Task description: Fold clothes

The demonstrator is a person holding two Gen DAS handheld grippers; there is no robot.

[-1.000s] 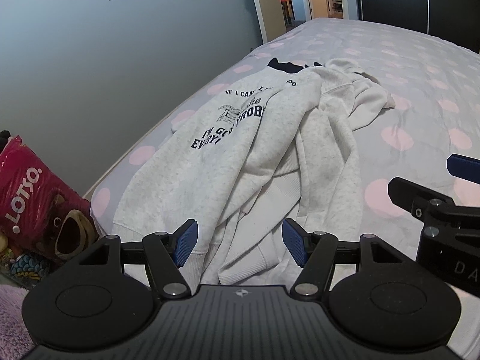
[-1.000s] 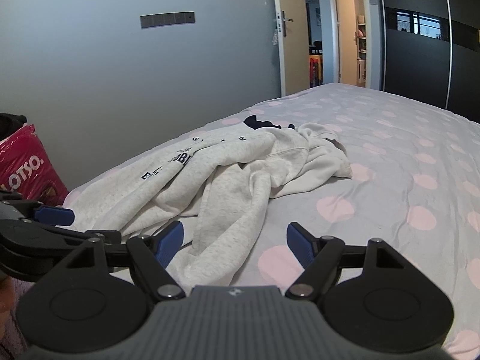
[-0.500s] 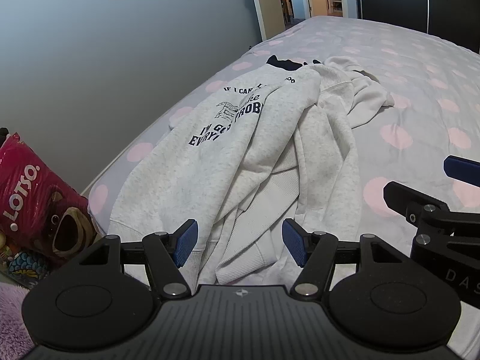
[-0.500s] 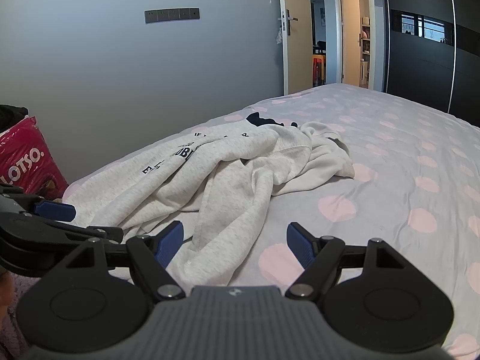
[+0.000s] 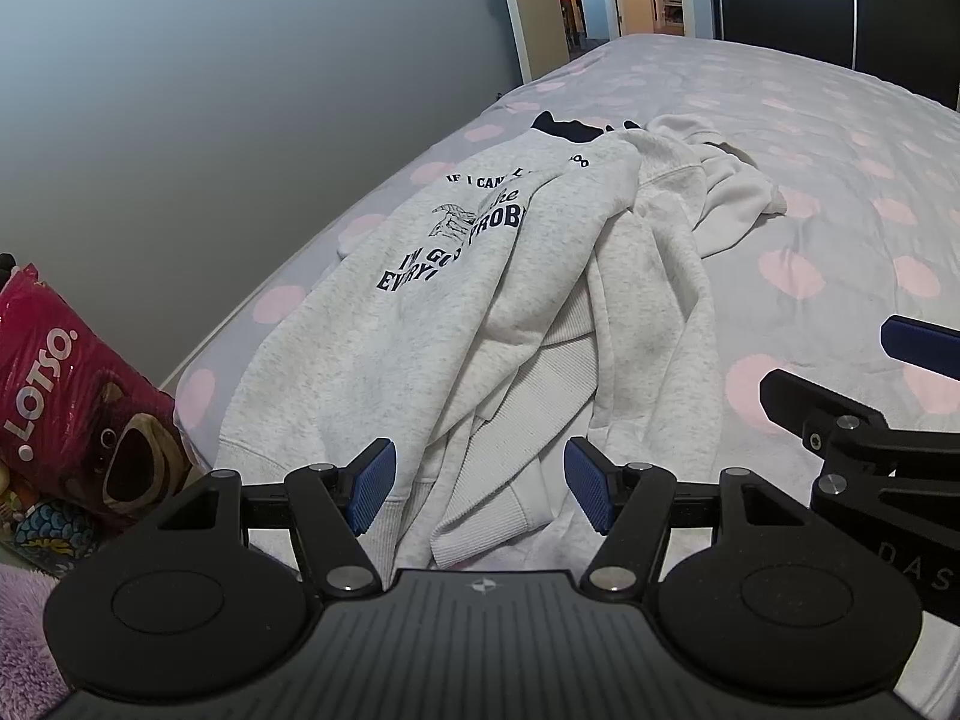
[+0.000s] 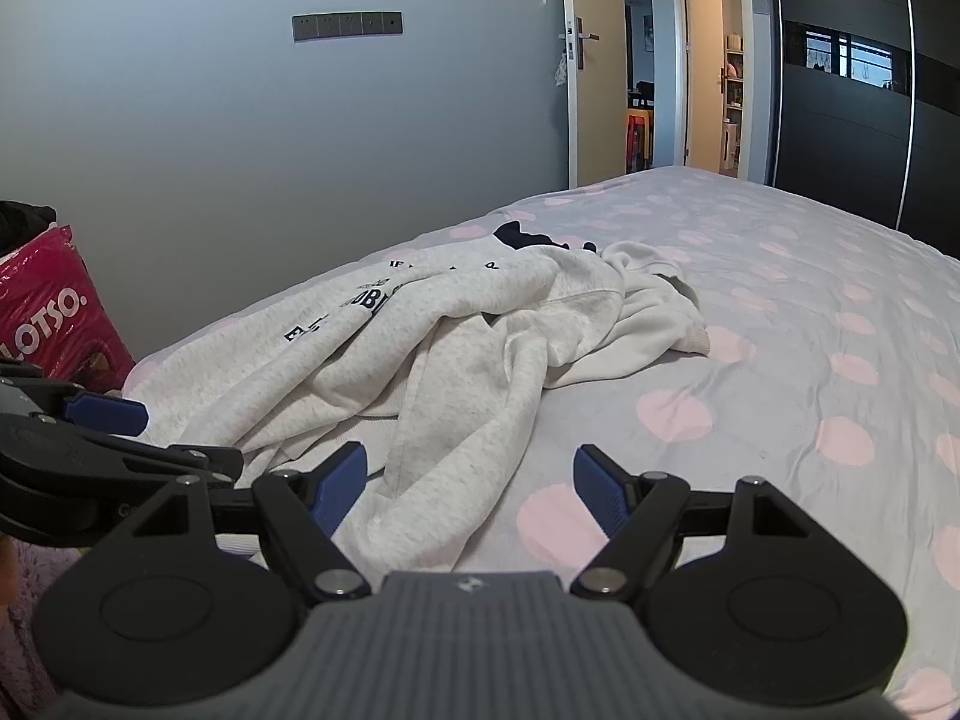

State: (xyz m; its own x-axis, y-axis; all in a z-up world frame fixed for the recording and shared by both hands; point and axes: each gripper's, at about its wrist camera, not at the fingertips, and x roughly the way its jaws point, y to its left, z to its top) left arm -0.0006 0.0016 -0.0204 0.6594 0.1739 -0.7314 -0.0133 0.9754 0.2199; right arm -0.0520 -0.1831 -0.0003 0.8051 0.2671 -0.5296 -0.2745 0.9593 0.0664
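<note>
Sweatshirt fabric, pale heather-grey with dark navy printed lettering and a navy collar (image 5: 480,300), lay crumpled on the near left part of a bed covered in a lilac sheet with pink polka dots (image 5: 840,180). The sweatshirt's printed front faced up, partly hidden under a fold, and one sleeve trailed off toward the middle of the bed. Its ribbed hem bunched up at the near edge of the mattress.

The left gripper (image 5: 480,489) hung just above that bunched hem, its blue-padded fingers (image 5: 372,483) spread wide with nothing pinched between them; cloth showed in the gap below, but the pads did not press on it. The right gripper (image 6: 470,483) hovered beside it over the garment's near right edge, blue pads likewise set wide apart and empty, one finger over fabric and the other over bare sheet. Each tool appeared at the edge of the other's view, close together.

Off the bed's left side stood a glossy red plastic bag printed with "LOTSO" and a bear face (image 5: 66,396). A grey wall with a dark strip of switches (image 6: 347,26) ran along the left of the bed, an open doorway (image 6: 654,90) lay beyond, and a dark wardrobe front (image 6: 840,90) stood to the right.
</note>
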